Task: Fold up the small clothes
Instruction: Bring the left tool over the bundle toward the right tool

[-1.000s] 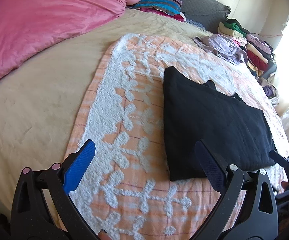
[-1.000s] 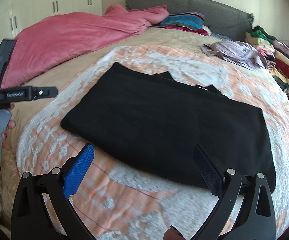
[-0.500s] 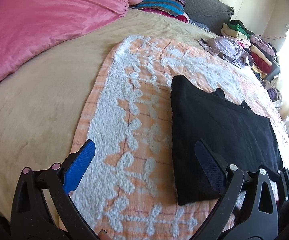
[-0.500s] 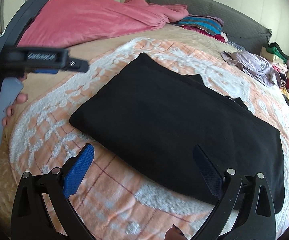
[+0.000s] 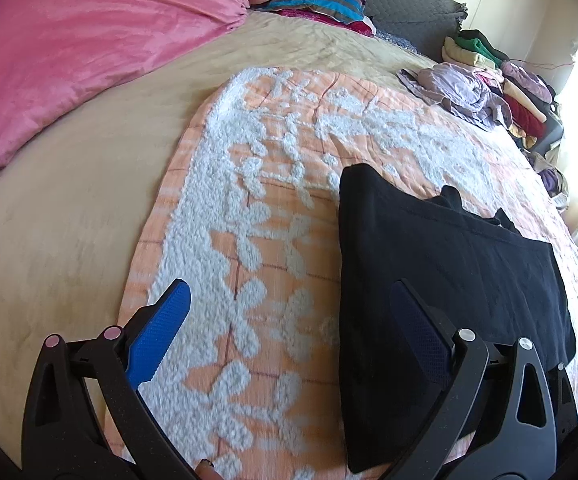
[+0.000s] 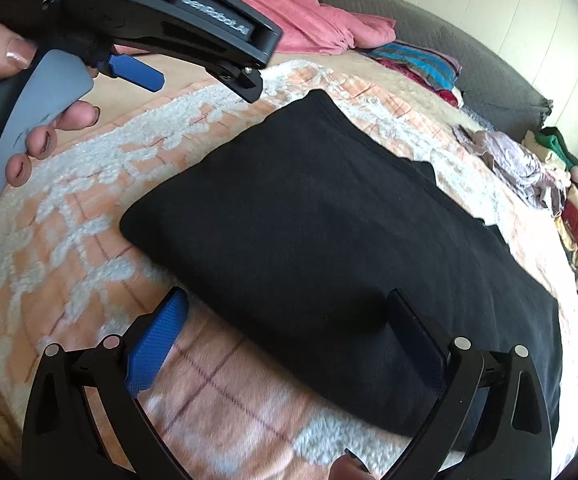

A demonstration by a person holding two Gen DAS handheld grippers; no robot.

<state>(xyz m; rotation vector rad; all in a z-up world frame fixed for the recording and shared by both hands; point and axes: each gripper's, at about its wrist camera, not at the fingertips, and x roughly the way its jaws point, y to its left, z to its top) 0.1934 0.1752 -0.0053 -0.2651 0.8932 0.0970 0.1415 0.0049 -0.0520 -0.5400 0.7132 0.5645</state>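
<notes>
A wide bare part of the tan bed cover is left open on the left side, and much of the orange and white blanket is free too. The black folded cloth is spread over the right part of the blanket. The far left is blocked by a big pink quilt. The far right is crowded by a crumpled purple garment and a pile of clothes. In the right wrist view, the upper left is filled by the left gripper, held above the blanket.
</notes>
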